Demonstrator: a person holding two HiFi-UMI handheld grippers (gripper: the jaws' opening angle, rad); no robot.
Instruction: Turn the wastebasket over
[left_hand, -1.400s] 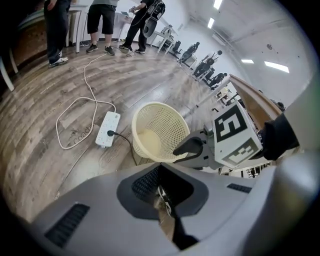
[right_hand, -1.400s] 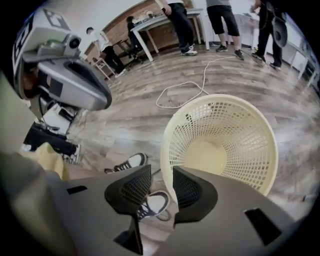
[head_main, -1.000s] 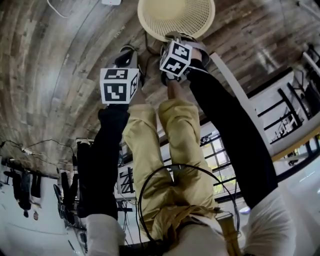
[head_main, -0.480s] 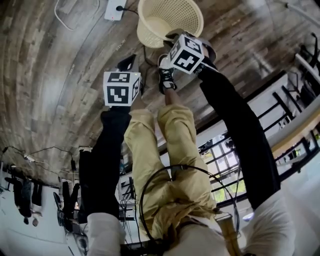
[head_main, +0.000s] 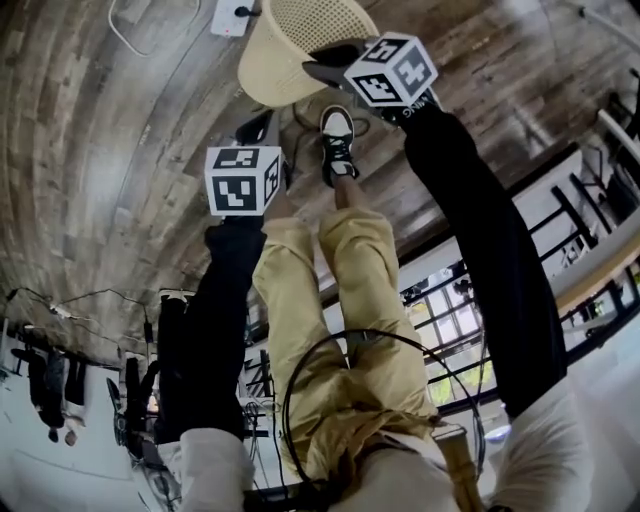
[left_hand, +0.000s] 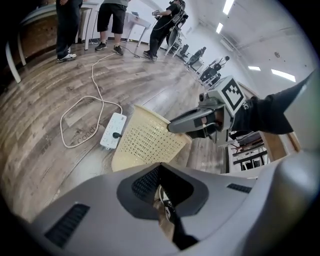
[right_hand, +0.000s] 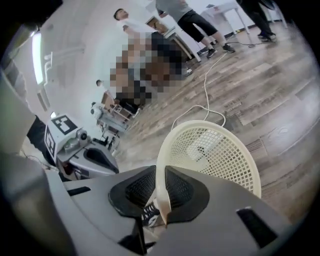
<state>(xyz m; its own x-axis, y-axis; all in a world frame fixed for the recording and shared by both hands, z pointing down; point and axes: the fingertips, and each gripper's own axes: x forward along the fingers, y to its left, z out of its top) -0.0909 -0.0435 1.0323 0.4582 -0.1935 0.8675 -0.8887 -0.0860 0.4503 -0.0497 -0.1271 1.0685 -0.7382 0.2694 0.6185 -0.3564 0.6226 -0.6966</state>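
The cream mesh wastebasket (head_main: 285, 55) hangs tilted above the wooden floor, its side wall toward me and its mouth turned away in the head view. My right gripper (head_main: 325, 68) is shut on its rim; in the right gripper view the rim (right_hand: 161, 165) runs between the pads and the basket (right_hand: 220, 150) opens ahead. The left gripper view shows the basket (left_hand: 145, 142) with the right gripper (left_hand: 172, 126) on its upper edge. My left gripper (head_main: 262, 128) hovers just below the basket, apart from it, jaws together and holding nothing (left_hand: 160, 167).
A white power strip (left_hand: 113, 131) with a looping cable (left_hand: 75, 117) lies on the floor just beyond the basket. My own shoe (head_main: 338, 140) stands under the basket. Several people stand farther off (left_hand: 110, 20). Desks and railings line the right side (head_main: 590, 200).
The right gripper has lifted the basket by its rim and rolled, tipping it from mouth-up to lying on its side in the air. The left gripper barely moved.
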